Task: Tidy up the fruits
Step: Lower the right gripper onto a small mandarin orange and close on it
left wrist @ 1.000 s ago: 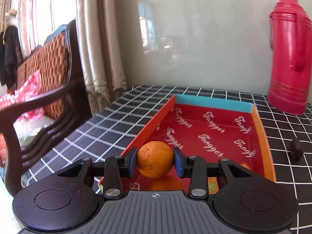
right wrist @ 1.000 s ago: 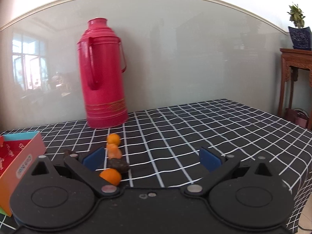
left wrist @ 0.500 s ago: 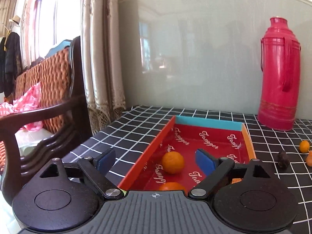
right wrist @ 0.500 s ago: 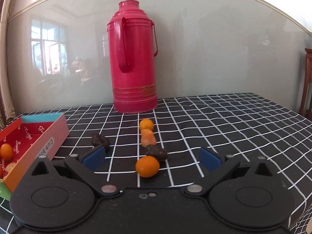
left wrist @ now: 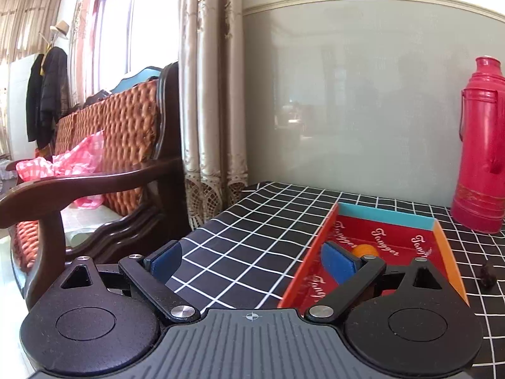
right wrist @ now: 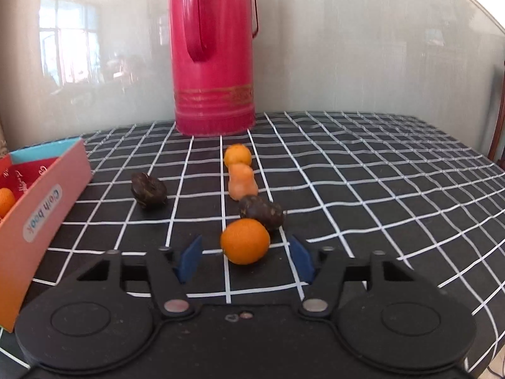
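Observation:
My left gripper (left wrist: 251, 260) is open and empty, held back and to the left of the red box (left wrist: 440, 243). An orange (left wrist: 366, 249) lies in the box, partly behind the right finger. My right gripper (right wrist: 246, 257) is open, its fingers on either side of an orange (right wrist: 245, 240) on the checked cloth, not touching it. Behind it lie a dark fruit (right wrist: 262, 211), a pale orange lumpy fruit (right wrist: 241, 181) and another orange (right wrist: 237, 155). A second dark fruit (right wrist: 148, 190) lies to the left. The box (right wrist: 44, 202) stands at the left with an orange (right wrist: 5, 200) inside.
A tall red thermos (right wrist: 214, 53) stands at the back by the wall; it also shows in the left wrist view (left wrist: 481, 170). A wooden chair (left wrist: 104, 164) stands off the table's left edge. A dark fruit (left wrist: 487, 276) lies right of the box.
My left gripper opened, dropped its orange into the box, then drew back and to the left. My right gripper moved forward and lower until its fingers flank the nearest orange.

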The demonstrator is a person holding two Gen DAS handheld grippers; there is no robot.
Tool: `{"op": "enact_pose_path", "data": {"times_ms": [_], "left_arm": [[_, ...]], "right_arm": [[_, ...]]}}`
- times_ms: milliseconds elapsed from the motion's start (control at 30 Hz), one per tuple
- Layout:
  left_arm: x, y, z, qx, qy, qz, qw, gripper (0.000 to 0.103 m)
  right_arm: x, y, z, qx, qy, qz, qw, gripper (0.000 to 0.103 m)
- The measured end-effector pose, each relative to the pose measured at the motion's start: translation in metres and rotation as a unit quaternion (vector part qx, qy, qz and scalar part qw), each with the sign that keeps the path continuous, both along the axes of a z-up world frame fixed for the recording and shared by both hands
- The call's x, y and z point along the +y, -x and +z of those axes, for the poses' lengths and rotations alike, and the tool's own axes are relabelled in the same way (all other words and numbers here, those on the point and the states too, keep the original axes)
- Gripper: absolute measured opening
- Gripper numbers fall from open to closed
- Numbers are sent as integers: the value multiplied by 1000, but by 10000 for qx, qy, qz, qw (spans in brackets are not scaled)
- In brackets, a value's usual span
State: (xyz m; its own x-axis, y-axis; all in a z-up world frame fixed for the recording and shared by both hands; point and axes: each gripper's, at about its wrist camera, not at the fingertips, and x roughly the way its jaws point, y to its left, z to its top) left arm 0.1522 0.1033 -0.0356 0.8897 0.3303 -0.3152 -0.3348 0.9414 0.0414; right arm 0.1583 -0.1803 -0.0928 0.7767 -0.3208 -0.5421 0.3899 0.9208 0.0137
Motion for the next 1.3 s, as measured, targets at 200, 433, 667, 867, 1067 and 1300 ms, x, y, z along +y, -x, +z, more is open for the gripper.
{"op": "enact_pose_path", "data": {"times_ms": [200, 433, 667, 867, 1067, 1300], "left_arm": [[16, -2, -1, 32, 100, 137, 9999, 95], [24, -2, -3, 60, 269, 276, 9992, 96], [30, -1, -4, 88, 375, 393, 9985, 98], [33, 2, -4, 86, 347, 448, 9984, 99], [36, -1, -4, 111, 498, 447, 9977, 100], [24, -2, -5, 112, 407, 298, 9987, 100]], "right_arm": [[6, -5, -1, 54, 200, 60, 9998, 28], [18, 1, 7, -187, 245, 410, 9987, 27], [43, 18, 31, -990, -18, 1369, 9856, 16], [50, 19, 27, -784, 171, 1322, 9880, 26], [30, 19, 16, -524, 53, 1063, 9929, 36], [35, -2, 11, -534, -431, 1232, 9900, 64]]}}
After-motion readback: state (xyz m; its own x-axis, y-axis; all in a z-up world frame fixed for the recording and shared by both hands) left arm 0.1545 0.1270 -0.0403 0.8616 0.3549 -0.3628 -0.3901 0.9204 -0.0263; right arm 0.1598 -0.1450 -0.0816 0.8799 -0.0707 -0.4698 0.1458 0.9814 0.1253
